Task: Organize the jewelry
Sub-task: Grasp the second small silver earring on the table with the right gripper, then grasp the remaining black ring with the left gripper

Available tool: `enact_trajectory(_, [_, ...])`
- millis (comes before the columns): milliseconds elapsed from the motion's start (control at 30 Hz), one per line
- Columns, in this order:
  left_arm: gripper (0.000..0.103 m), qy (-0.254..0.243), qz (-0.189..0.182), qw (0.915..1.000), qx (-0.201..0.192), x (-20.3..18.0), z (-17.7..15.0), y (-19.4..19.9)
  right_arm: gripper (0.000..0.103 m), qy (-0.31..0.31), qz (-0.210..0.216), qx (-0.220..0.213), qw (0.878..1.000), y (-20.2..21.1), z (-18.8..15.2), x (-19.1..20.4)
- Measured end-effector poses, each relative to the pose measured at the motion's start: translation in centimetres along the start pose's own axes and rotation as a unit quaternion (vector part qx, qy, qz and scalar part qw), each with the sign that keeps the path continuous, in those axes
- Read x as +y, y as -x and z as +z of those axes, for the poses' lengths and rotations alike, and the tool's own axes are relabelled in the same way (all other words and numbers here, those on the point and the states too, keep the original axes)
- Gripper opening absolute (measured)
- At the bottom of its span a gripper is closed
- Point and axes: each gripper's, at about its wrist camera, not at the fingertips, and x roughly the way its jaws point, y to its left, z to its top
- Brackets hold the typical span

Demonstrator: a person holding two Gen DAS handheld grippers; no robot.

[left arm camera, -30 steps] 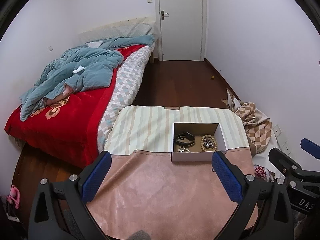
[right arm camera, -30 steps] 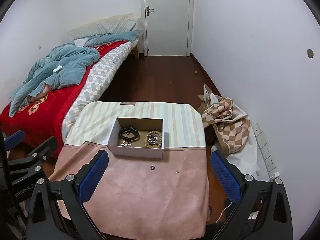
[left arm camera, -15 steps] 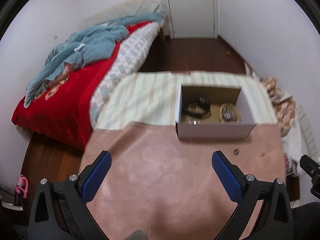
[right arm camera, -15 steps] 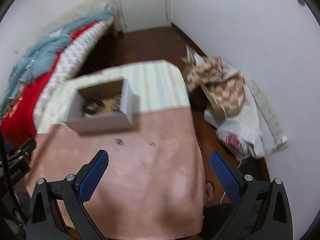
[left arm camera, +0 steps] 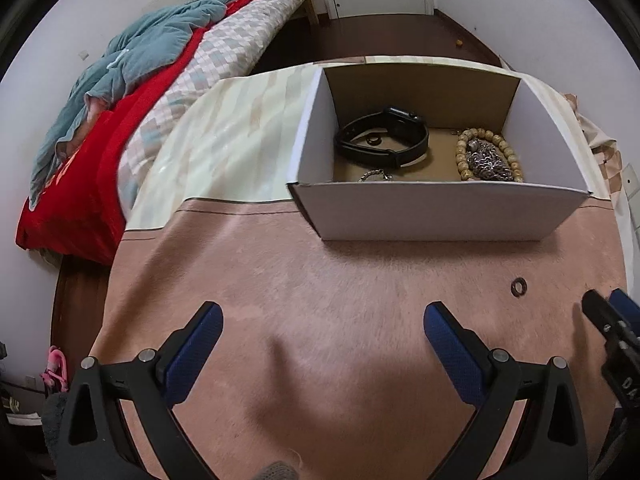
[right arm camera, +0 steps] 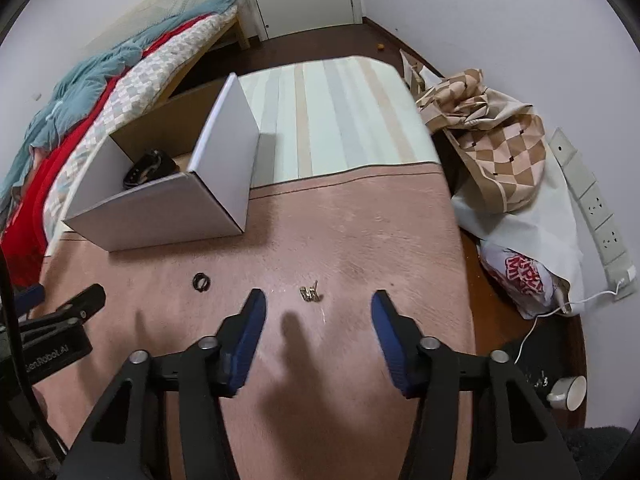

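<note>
An open white cardboard box [left arm camera: 432,216] [right arm camera: 160,208] stands on the pink cloth. It holds a black watch [left arm camera: 384,138] [right arm camera: 150,168], a wooden bead bracelet [left arm camera: 490,156], a silver chain and a small ring. A dark ring [left arm camera: 519,287] [right arm camera: 201,281] lies on the cloth in front of the box. A small gold earring [right arm camera: 310,292] lies just ahead of my right gripper [right arm camera: 318,306], which is open and empty. My left gripper [left arm camera: 322,326] is open and empty, short of the box.
The table has a striped cloth [right arm camera: 336,112] at its far half. A bed with red and teal covers [left arm camera: 120,100] stands to the left. A checkered cloth and plastic bags [right arm camera: 504,168] lie on the floor to the right, near a power strip and a cup [right arm camera: 568,394].
Both grippers have moved down and forward toward the table. The box now looms close in the left wrist view. The right gripper has narrowed and come close to the earring.
</note>
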Motion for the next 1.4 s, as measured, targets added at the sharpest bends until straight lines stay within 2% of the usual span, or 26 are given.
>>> enact_trajectory(33, [0.102, -0.001, 0.000, 1.0000, 0.001, -0.1, 0.1, -0.2, 0.046, 0.003, -0.003, -0.005, 1.000, -0.2, 0.0, 0.1])
enact_trajectory(67, [0.102, -0.003, -0.001, 1.0000, 0.001, -0.2, 0.2, -0.3, 0.039, 0.009, -0.002, -0.013, 1.000, -0.2, -0.1, 0.3])
enact_trajectory(100, [0.102, -0.005, -0.001, 1.0000, 0.001, -0.4, 0.3, -0.5, 0.028, 0.016, -0.006, -0.015, 1.000, -0.4, -0.1, 0.6])
enact_trajectory(133, [0.102, -0.008, -0.003, 1.0000, 0.002, -0.5, 0.4, -0.6, 0.022, 0.021, -0.010, -0.019, 1.000, -0.4, -0.1, 0.8])
enact_trajectory(167, [0.102, -0.009, -0.004, 1.0000, 0.000, -0.7, 0.4, -0.7, 0.009, 0.026, -0.006, -0.021, 0.999, -0.6, -0.1, 1.0])
enact_trajectory(267, [0.102, -0.012, -0.015, 0.9998, -0.003, -1.2, 0.6, -0.8, 0.009, 0.026, 0.002, -0.030, 0.999, -0.6, -0.3, 1.0])
enact_trajectory(433, [0.102, -0.027, -0.048, 0.9985, -0.007, -3.5, 0.6, -0.3, 0.009, -0.008, 0.012, -0.040, 0.999, 1.1, -0.3, -0.9])
enact_trajectory(567, [0.102, -0.036, -0.091, 0.9952, 0.001, -6.0, 0.5, -0.4, 0.009, -0.018, 0.004, -0.050, 0.999, 2.3, 0.0, -2.1])
enact_trajectory(667, [0.101, -0.056, -0.099, 0.9935, 0.001, -7.9, 0.2, -0.5, 0.009, -0.024, -0.005, -0.054, 0.998, 2.7, -0.2, -2.8])
enact_trajectory(800, [0.080, -0.076, -0.107, 0.9913, 0.003, -9.7, 0.1, -0.8, 0.009, -0.035, -0.013, -0.055, 0.998, 2.9, -0.4, -3.7])
enact_trajectory(900, [0.066, -0.082, -0.112, 0.9902, -0.011, -10.3, 0.1, -0.5, 0.009, -0.040, -0.013, -0.054, 0.998, 2.8, -0.5, -3.9])
enact_trajectory(967, [0.042, -0.089, -0.117, 0.9889, -0.020, -10.6, 0.3, -0.3, 0.009, -0.043, -0.014, -0.052, 0.998, 2.6, -0.6, -4.0])
enact_trajectory(1000, [0.025, -0.094, -0.121, 0.9879, -0.023, -10.8, 0.3, -0.1, 0.009, -0.046, -0.014, -0.053, 0.997, 2.5, -0.7, -4.0])
enact_trajectory(1033, [0.017, -0.095, -0.125, 0.9874, -0.022, -10.8, 0.4, -0.1, 0.009, -0.047, -0.014, -0.052, 0.997, 2.5, -0.7, -4.0])
enact_trajectory(1100, [0.010, -0.096, -0.128, 0.9869, -0.021, -10.3, 0.9, -0.5, 0.009, -0.048, -0.015, -0.053, 0.997, 2.6, -0.7, -4.0])
enact_trajectory(1400, [0.009, -0.084, -0.146, 0.9854, -0.026, -9.1, 0.4, 0.4, 0.009, -0.056, -0.007, -0.078, 0.995, 4.2, 0.0, -3.7])
